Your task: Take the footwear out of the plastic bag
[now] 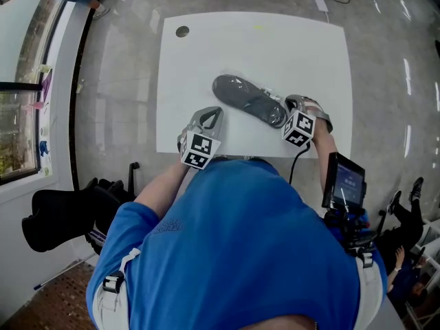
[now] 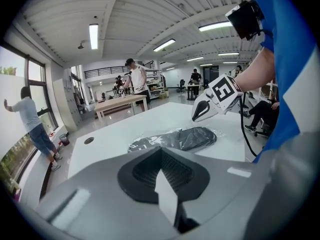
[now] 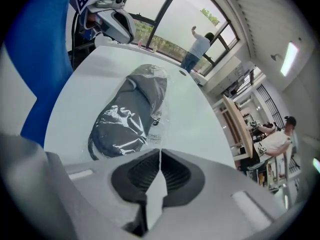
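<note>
Surface: a white table (image 1: 275, 47), square-cornered, with a small round dark hole (image 1: 182, 31) near its upper-left corner in the head view. The footwear (image 1: 249, 100), a dark grey shoe, lies at the centre of the frame, running diagonally from upper left to lower right, inside the clear plastic bag (image 3: 156, 115), which is crinkled and flat on the tabletop.

Tongs: my left gripper (image 1: 216, 111) sits at the table's near edge, lower left of the shoe and apart from it, jaws closed together with nothing between them. My right gripper (image 1: 297, 104) is just beside the shoe's lower-right end, jaws likewise pressed together and empty; whether it touches the bag I cannot tell.

Room: a glossy grey floor (image 1: 124, 81) and tall windows (image 1: 17, 115) along the left edge. A person (image 3: 200, 46) stands at the glass. A black chair (image 1: 62, 218) is at lower left. The left gripper view shows strip lights (image 2: 94, 35) on a ribbed ceiling and a wooden bench (image 2: 120, 103) beyond.
</note>
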Demonstrator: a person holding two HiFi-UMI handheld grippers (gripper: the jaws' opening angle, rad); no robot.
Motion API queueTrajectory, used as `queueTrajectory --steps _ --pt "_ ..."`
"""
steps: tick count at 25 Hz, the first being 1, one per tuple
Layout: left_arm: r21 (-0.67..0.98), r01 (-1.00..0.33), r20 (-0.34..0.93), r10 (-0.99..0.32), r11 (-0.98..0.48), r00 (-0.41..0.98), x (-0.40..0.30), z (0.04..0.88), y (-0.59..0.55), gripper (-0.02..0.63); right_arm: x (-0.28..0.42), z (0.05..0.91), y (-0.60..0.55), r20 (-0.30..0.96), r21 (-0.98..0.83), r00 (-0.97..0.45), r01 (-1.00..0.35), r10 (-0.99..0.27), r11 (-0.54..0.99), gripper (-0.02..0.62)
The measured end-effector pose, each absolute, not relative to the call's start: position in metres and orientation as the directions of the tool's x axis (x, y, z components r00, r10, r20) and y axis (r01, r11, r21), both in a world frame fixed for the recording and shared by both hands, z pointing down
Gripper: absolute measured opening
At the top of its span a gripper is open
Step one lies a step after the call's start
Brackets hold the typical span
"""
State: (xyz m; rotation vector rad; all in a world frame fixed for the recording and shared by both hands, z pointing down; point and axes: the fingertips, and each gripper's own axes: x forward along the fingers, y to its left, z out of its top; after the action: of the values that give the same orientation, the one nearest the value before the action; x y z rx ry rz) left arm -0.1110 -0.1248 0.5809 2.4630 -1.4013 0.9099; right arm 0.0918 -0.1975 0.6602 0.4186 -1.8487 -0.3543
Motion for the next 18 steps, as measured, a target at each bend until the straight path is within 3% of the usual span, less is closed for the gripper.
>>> queueTrajectory --steps 6,9,12,18 --pt "-0.178 -0.821 0.607 -0.718 -0.542 0.342 -0.125 0.591 -0.144 0.008 0.093 0.655 -0.208 0.818 0.441 -0.311 -0.203 -0.484 0.874 0.025" --pt "-0.157 -0.831 0.619 -0.709 -0.534 0.338 -0.14 0.596 -0.16 0.008 0.091 0.644 -0.216 0.808 0.401 -0.343 -0.275 -0.479 0.874 0.102" --pt "-0.108 -0.836 0.632 -0.686 -0.538 0.36 -0.148 0.603 -0.174 0.072 0.095 0.629 -0.226 0.793 0.36 -0.374 -0.348 -0.481 0.866 0.155" --pt "-0.052 -0.826 0.651 -0.647 -0.561 0.398 -0.157 0.614 -0.203 0.143 0.112 0.589 -0.239 0.731 0.214 -0.442 -0.575 -0.52 0.79 0.16"
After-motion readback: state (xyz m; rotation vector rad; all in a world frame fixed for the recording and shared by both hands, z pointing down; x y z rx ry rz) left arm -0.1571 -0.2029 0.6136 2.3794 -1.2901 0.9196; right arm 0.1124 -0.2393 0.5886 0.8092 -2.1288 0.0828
